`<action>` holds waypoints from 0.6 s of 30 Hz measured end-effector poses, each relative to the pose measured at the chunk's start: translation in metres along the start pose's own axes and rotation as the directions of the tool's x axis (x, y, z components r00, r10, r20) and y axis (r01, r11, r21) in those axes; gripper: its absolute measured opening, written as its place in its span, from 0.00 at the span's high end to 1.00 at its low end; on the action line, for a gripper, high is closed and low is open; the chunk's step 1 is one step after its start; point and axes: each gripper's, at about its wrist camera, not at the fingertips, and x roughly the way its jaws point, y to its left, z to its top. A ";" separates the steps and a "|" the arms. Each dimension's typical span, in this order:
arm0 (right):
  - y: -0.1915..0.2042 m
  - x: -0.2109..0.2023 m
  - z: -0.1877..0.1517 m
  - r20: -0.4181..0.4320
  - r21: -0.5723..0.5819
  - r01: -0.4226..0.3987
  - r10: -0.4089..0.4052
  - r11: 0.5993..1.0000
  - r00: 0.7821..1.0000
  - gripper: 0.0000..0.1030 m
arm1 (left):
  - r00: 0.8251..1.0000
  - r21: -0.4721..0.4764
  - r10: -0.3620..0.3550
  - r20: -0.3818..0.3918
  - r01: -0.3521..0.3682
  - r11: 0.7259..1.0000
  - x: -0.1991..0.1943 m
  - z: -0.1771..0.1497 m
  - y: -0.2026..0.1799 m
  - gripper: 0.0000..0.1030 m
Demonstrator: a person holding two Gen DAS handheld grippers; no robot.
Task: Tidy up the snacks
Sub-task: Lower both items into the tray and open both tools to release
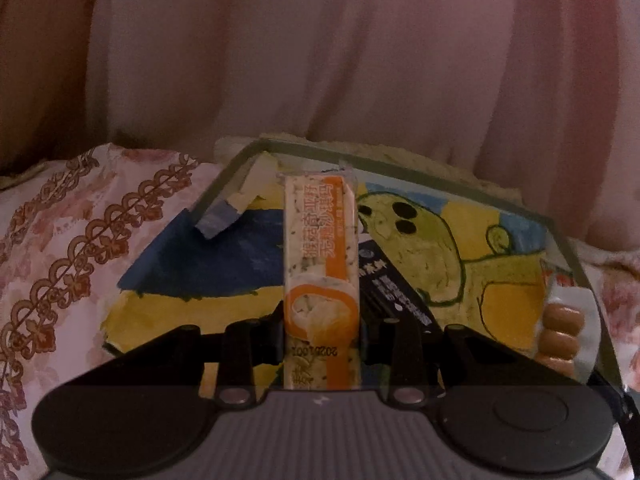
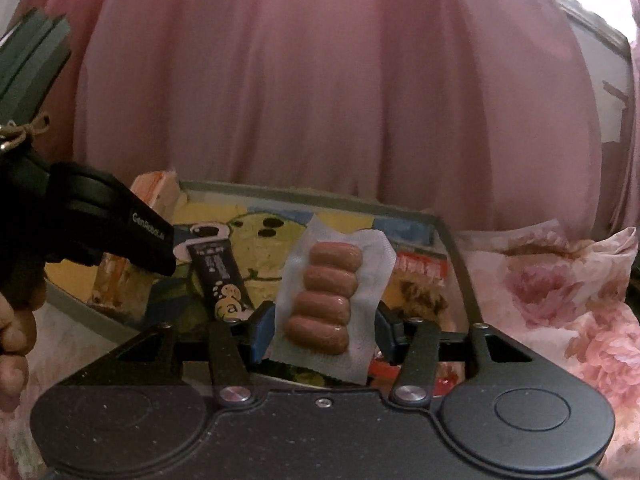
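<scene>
Snacks fill both my hands over the glass-topped table [image 1: 420,178], whose top covers a child's painting. My left gripper [image 1: 322,336] is clamped on an upright orange-and-white nougat bar [image 1: 320,256]; my right gripper [image 2: 320,332] pinches a clear pack of four small sausages [image 2: 328,292] by its side edges. To place these well, I judge each should come down flat beside the black snack bar [image 2: 218,276] already lying on the glass, letting go only once it is resting. The sausage pack is thin and floppy, with glossy brown links stacked in a column.
</scene>
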 end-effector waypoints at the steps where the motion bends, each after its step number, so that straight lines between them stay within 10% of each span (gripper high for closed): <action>1: 0.001 0.001 0.000 -0.008 -0.002 -0.003 0.003 1.000 1.000 0.47 | 1.000 0.005 0.002 -0.006 -0.002 1.000 0.000 0.000 -0.001 0.66; 12: -0.003 0.012 -0.002 -0.019 0.015 -0.006 0.006 1.000 1.000 0.44 | 0.998 -0.014 0.023 -0.065 -0.024 1.000 0.005 0.002 -0.003 0.62; 18: -0.001 0.005 0.001 0.013 0.004 -0.001 0.001 1.000 1.000 0.30 | 0.999 -0.041 0.019 -0.037 -0.020 0.999 -0.004 0.002 0.002 0.37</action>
